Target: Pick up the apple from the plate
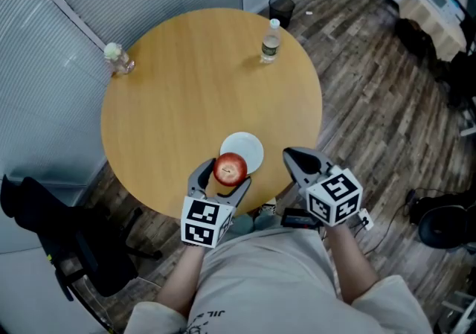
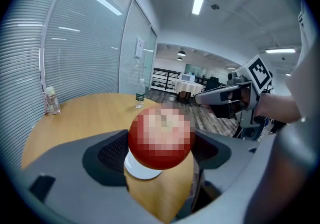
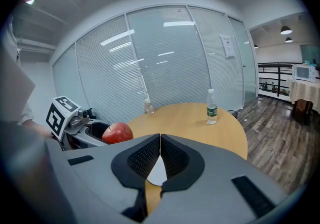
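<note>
The left gripper (image 1: 224, 175) is clamped on the red apple (image 1: 230, 169). In the left gripper view its two dark ribbed pads (image 2: 112, 153) press the fruit from either side at the centre of the frame. The apple (image 2: 161, 138) looks raised off the white plate (image 2: 142, 170), whose rim shows just under it. In the head view the apple overlaps the lower left edge of the plate (image 1: 249, 148), low in the middle of the frame. The gripper's marker cube (image 1: 203, 222) sits just below it.

The right gripper (image 1: 292, 153) is at the lower right of centre in the head view, off the table edge and over the wooden floor (image 1: 372, 102). In the right gripper view its jaws are together and empty, the pads (image 3: 147, 158) meeting along a thin line. A sliver of the plate (image 3: 157, 173) shows below them. In that view the apple (image 3: 117, 133) is at centre left, beside the left gripper's marker cube (image 3: 62, 114).

Both grippers sit at the near edge of a round wooden table (image 1: 193, 79). A water bottle with a green label (image 1: 271, 41) stands upright near the table's far right edge, towards the top of the frame. A small clear bottle (image 1: 117, 59) is at the table's upper left edge, well apart from the plate. A glass wall with blinds (image 1: 67, 35) fills the upper left. A black bin (image 1: 282, 7) stands on the floor beyond the table at top centre, and a black chair (image 1: 44, 221) is at lower left.
</note>
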### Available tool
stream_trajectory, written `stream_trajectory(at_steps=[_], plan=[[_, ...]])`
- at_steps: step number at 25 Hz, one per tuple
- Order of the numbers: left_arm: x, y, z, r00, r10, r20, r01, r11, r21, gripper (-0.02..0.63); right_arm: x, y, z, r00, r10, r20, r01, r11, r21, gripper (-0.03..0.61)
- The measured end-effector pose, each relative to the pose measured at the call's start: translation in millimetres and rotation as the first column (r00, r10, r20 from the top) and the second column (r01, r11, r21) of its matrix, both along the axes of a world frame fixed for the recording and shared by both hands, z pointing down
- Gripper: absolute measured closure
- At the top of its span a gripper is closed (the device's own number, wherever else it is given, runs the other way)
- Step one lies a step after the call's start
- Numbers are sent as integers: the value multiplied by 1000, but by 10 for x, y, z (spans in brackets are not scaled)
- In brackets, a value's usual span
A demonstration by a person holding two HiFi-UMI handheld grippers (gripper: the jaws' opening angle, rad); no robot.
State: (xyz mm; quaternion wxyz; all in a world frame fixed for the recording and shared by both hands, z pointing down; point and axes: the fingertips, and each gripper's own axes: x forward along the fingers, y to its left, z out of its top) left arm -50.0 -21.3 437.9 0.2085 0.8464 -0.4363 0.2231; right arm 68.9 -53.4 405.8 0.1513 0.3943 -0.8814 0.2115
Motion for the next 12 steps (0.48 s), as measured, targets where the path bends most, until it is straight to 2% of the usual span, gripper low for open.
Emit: stream_trajectory(at_steps=[12], plan=[[23, 50, -28, 1000, 1, 0, -1, 1000, 1, 222, 19, 85, -19, 1000, -7, 12, 7, 1000, -1, 548]])
